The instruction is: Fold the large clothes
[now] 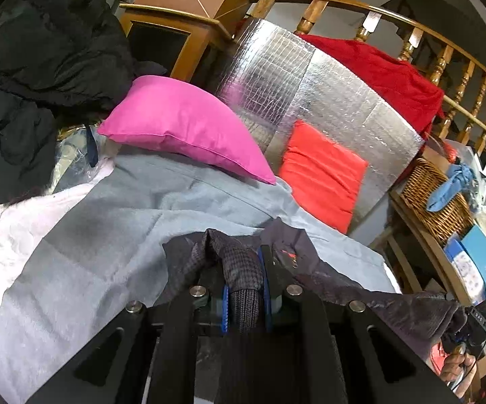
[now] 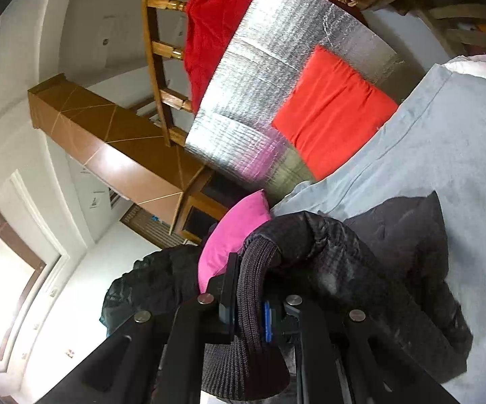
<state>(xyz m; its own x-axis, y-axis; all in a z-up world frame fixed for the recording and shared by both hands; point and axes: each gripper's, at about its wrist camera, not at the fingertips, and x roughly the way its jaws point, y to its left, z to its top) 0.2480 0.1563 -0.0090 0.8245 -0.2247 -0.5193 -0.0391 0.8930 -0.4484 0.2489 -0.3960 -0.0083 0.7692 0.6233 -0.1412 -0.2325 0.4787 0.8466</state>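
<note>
Ribbed hem [image 1: 244,299] of dark jacket [image 1: 360,289]: I am clamping it in my left gripper [image 1: 244,289], jaws nearly closed on the knit, at 6 o'clock. Right gripper [image 2: 248,306]: I am pinching the same ribbed band likewise, probably to spread the garment. Jacket body is trailing over grey sheet [image 1: 108,235]. Pink pillow [image 1: 182,124] is lying at 11 o'clock, well apart.

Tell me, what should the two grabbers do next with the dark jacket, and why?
Probably pull apart to stretch it flat. The left gripper and right gripper each pinch a ribbed part of the dark jacket, which still sits bunched on the grey sheet.
</note>
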